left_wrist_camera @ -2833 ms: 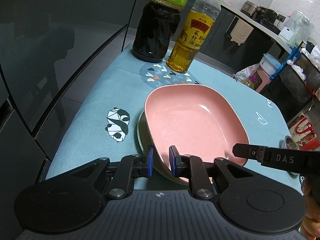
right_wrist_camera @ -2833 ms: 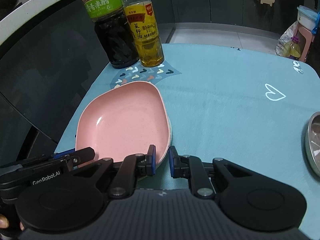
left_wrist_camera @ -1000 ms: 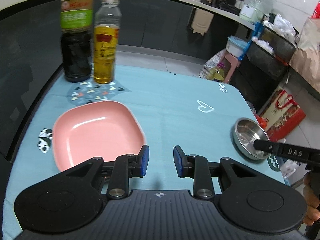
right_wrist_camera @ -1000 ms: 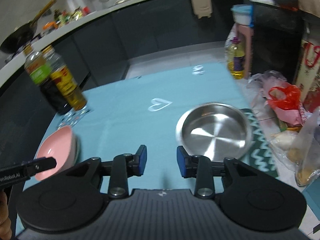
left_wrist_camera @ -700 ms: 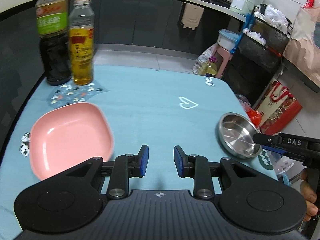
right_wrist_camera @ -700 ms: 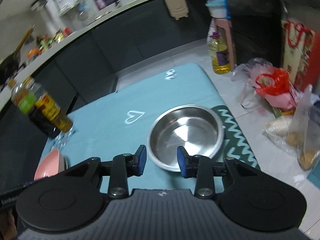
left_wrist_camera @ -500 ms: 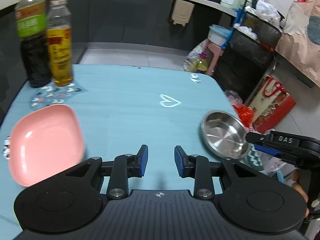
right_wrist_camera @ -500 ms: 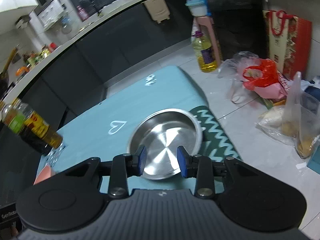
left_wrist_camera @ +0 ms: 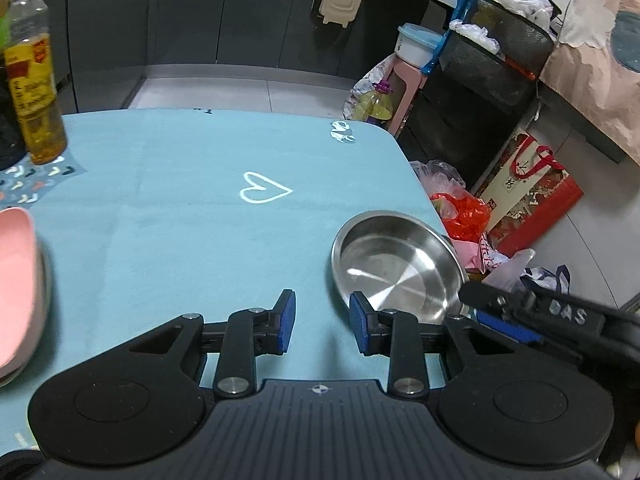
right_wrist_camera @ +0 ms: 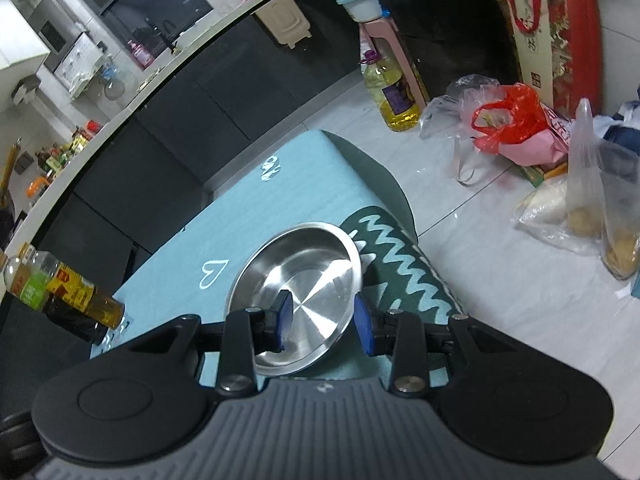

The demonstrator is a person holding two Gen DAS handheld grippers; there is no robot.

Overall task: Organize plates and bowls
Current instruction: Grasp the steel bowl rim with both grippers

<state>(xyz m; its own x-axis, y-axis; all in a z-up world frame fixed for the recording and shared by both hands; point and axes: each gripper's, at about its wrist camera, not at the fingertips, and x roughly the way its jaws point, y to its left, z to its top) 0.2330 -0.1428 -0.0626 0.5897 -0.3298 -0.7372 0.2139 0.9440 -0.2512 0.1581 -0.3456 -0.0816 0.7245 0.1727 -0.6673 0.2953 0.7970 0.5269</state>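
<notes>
Both grippers close on the steel bowl

Right gripper (right_wrist_camera: 323,317) hangs parted and empty over the steel bowl (right_wrist_camera: 308,280), likely lining up its rim; left gripper (left_wrist_camera: 322,322), also parted and empty, has it at two o'clock. Pink plate (left_wrist_camera: 16,280) sits at nine.

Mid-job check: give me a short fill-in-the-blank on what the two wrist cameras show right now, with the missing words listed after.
1. The round stainless steel bowl sits near the table's ____ edge in the left wrist view.
2. A white ____ outline is printed on the light blue tablecloth.
3. The right tongs have one finger over the bowl's inside and one outside its ____.
4. The left tongs hold ____.

Missing words: right; heart; rim; nothing
</notes>
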